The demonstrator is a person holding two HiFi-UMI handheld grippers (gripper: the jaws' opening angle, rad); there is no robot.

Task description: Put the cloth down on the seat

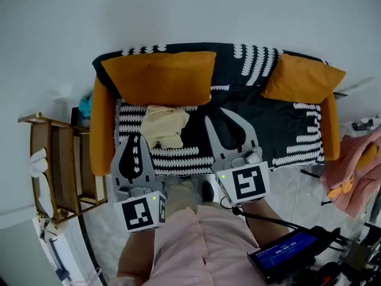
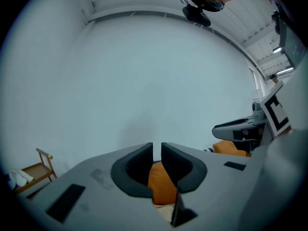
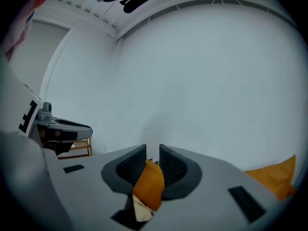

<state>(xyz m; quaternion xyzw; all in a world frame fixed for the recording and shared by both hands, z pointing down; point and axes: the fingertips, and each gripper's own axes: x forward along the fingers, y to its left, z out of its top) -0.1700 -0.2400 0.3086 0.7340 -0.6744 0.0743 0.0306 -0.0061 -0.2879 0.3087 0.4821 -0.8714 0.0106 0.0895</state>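
Cloth: the pale yellow cloth [image 1: 164, 126] lies crumpled on the left part of the sofa seat [image 1: 280, 133], just below the large orange cushion [image 1: 158, 76]; neither gripper touches it.
Key relation: in the head view the cloth sits up and to the right of the left gripper [image 1: 141, 138], close by its tips, and to the left of the right gripper [image 1: 218, 114], which is further off. The left gripper is the nearer.
Long axis: none clear; the heap is bunched, slightly taller than wide in the frame.
Left fingers: almost together with only a slit between the pads, nothing in it; cushion orange shows behind.
Right fingers: likewise drawn in to a slit, holding nothing; a scrap of the cloth [image 3: 141, 211] shows low behind them.
Judgement: the cloth looks already set down, so only drawing clear seems left.
Surroundings: second orange cushion [image 1: 300, 76] upper right; wooden rack [image 1: 59, 165] at left; pink garment [image 1: 357, 165] at right edge.
Obstruction: none between the grippers and the cloth.
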